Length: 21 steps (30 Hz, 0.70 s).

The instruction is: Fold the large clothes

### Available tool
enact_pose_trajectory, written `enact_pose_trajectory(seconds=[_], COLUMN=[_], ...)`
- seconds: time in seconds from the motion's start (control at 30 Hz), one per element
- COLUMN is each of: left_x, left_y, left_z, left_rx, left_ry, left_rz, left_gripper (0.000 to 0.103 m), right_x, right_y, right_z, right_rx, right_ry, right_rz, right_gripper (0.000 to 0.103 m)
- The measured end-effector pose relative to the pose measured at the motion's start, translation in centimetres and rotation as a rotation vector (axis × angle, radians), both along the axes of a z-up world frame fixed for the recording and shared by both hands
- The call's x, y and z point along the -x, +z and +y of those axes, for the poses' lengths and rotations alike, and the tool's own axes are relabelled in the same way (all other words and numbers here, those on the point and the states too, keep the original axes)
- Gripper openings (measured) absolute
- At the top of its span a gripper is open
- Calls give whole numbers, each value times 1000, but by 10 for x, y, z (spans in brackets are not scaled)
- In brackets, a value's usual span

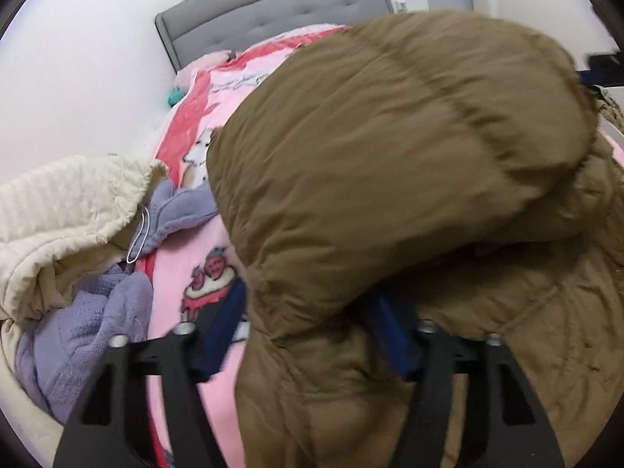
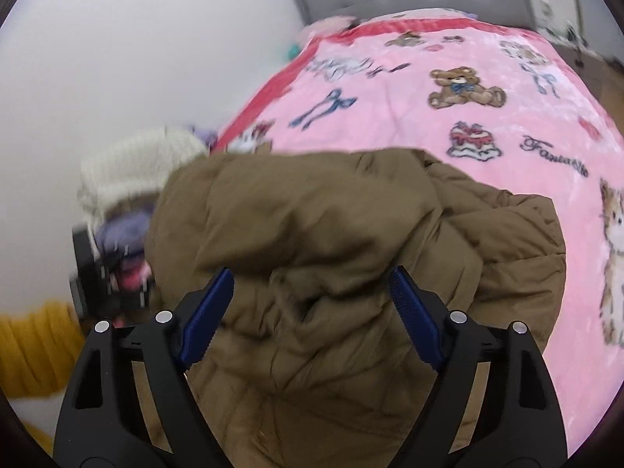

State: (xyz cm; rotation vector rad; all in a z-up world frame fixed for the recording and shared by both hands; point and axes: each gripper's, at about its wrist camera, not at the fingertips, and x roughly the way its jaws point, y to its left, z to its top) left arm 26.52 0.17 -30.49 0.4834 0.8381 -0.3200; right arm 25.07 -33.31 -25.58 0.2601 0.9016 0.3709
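A brown puffer jacket (image 1: 390,156) lies bunched on the pink printed blanket (image 1: 202,249). In the left wrist view a thick padded fold rises and fills most of the picture. My left gripper (image 1: 308,327) has this fold between its blue fingers (image 1: 222,327). The cloth drapes over the right finger, and a thin strip of blanket shows beside the left one, so the pads do not clamp it. In the right wrist view the brown jacket (image 2: 312,226) spreads below my right gripper (image 2: 310,312), whose jaws stand wide apart above the cloth with nothing held.
A cream quilted garment (image 1: 58,214) and a lavender fleece (image 1: 97,312) are heaped at the bed's left edge by the white wall. A grey tufted headboard (image 1: 273,11) stands at the far end. Something yellow (image 2: 35,351) sits low on the left. Blanket (image 2: 468,109) stretches beyond the jacket.
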Motion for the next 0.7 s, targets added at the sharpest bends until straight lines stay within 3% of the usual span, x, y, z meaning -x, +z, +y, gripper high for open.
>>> enact_pose_trajectory(seconds=[0.07,0.13,0.17,0.2,0.27,0.33,0.43,0.57,0.63,0.7], left_x=[-11,-17,-19,-21,-24,-26,-25,-27,-30,-30], left_y=[-10,-15,-18,-22,-20,-12,-14,-31,-34,-34], left_z=[-1,-5,-7,-8,-4,8,15,7,5,2], left_rx=[-26,-34,-47,-70,-77,-20,-18,-93,-92,-105], left_ry=[-3,-1,5,27,75,137,143,89,92,84], left_rz=[27,49,57,56,52,43,63,85,103,94], left_gripper=[42,30,25,18,16,16,16,16,16,16], right_x=[-3,-4,-6,-9,-10,-1,12,17,21,27], right_y=[-5,-8,-10,-13,-10,12,29,-5,-34,-38], right_z=[15,29,38,44,48,43,30,18,18,14], right_rx=[56,111,176,212,228,210,218,237,243,214], right_ry=[39,69,77,94,141,156,156,161,171,124], right_rz=[9,2,-1,14,23,-33,-61,66,144,145], right_gripper=[79,63,28,10,7,7,7,7,13,21])
